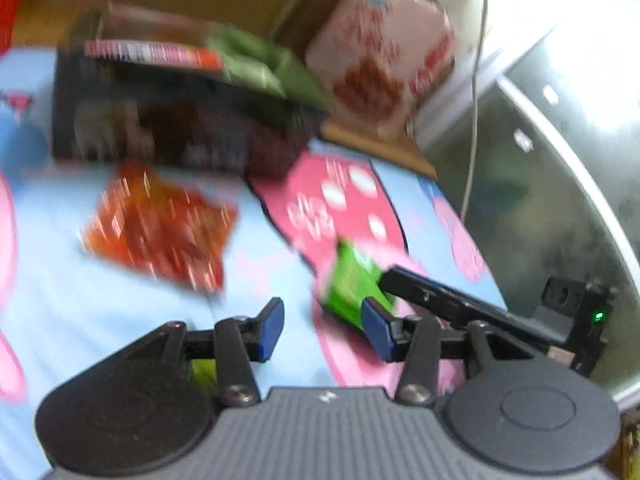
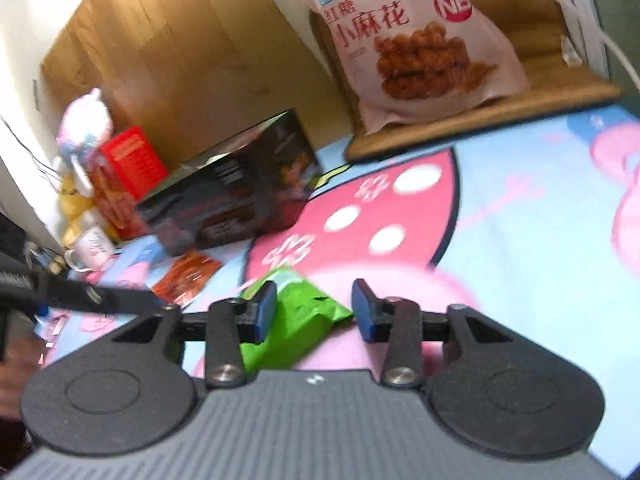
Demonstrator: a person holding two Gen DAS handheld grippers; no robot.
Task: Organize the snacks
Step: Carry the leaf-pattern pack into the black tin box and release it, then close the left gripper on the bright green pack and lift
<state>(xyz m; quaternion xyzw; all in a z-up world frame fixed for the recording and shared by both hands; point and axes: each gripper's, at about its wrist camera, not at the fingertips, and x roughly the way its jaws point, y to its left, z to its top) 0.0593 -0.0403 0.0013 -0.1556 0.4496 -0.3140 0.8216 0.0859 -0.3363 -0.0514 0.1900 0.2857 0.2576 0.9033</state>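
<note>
A small green snack packet (image 2: 298,322) lies on the pink and blue cloth between the open fingers of my right gripper (image 2: 314,310), nearer its left pad. In the left wrist view the packet (image 1: 352,286) shows just ahead of my open, empty left gripper (image 1: 324,332), with the right gripper's black finger (image 1: 440,296) reaching to it. A red-orange snack packet (image 1: 160,228) lies flat to the left; it also shows in the right wrist view (image 2: 186,276). A black box (image 2: 240,196) holds several packets, green and pink ones (image 1: 192,54) on top.
A large pink bag of twisted snacks (image 2: 416,40) stands on a wooden board (image 2: 480,120) at the back. A red box (image 2: 132,160), soft toys and a mug (image 2: 92,248) sit at the far left. A metal surface (image 1: 560,160) lies to the right.
</note>
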